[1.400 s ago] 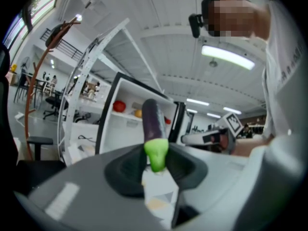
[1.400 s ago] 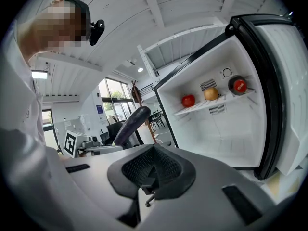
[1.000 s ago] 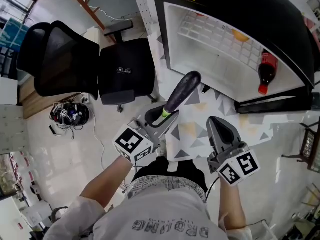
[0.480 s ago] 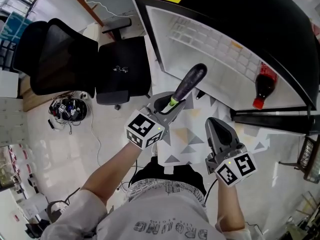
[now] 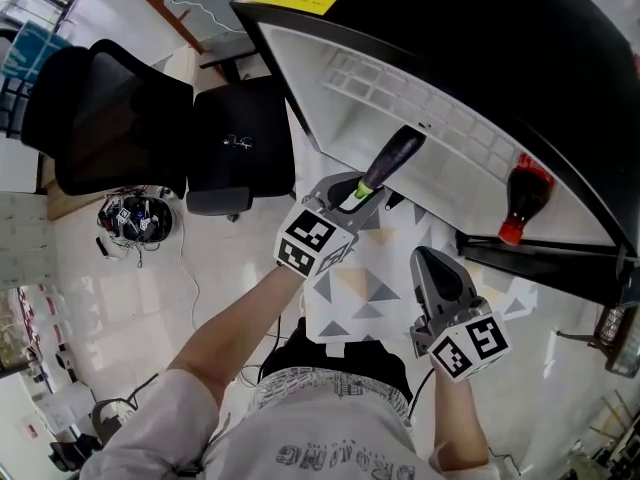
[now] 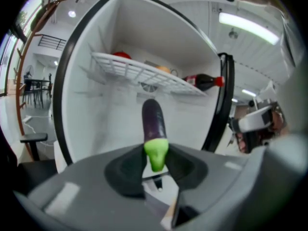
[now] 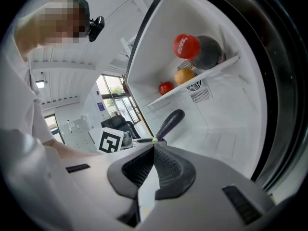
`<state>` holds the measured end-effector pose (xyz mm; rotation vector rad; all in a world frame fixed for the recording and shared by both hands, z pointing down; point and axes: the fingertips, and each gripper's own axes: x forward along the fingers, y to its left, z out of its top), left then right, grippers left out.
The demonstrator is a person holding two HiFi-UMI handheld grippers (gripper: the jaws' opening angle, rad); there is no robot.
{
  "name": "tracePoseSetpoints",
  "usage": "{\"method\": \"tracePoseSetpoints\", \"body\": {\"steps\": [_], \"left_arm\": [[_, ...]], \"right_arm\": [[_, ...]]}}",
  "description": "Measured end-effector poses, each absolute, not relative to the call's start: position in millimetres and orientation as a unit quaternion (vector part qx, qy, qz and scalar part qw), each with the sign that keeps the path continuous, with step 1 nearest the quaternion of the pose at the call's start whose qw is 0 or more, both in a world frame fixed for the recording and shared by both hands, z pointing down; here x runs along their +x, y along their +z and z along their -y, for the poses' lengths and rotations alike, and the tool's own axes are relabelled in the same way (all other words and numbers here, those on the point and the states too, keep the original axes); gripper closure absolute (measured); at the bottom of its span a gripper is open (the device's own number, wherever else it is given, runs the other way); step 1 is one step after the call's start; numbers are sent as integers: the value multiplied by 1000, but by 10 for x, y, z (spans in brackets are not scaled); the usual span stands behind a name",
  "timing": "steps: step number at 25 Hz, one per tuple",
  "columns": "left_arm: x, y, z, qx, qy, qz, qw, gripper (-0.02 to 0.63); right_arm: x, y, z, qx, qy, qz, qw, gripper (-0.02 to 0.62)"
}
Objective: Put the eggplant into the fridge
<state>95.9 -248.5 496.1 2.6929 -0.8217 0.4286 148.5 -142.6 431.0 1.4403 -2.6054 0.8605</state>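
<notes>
The left hand-held gripper (image 6: 156, 162) clamps the eggplant (image 6: 153, 121) by its green end, body jutting ahead toward the fridge (image 6: 91, 109)

Head view looks down; both gripper views face the fridge (image 6: 103, 105).

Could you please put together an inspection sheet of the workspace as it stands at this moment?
Surface: white floor with a triangle-patterned mat in front of the open fridge.
Job's things: eggplant gripped at its green stem end, pointing into the fridge.
Clutter: dark bottle with a red cap, a red fruit and an orange fruit on the wire shelf.
Grippers: left gripper shut on the eggplant; right gripper shut, nothing in it.
Cables: tangled bundle on the floor, apart from the mat.
Surroundings: black office chair beside the fridge.
</notes>
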Motion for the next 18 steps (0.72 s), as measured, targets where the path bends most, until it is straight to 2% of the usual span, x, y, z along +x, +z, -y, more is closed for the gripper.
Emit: {"method": "tracePoseSetpoints", "body": {"steps": [18], "left_arm": [[1394,5441,2827,919,208,309,132,491]], "right_arm": [[1756,4429,1496,471,277,837,20,592]]}}
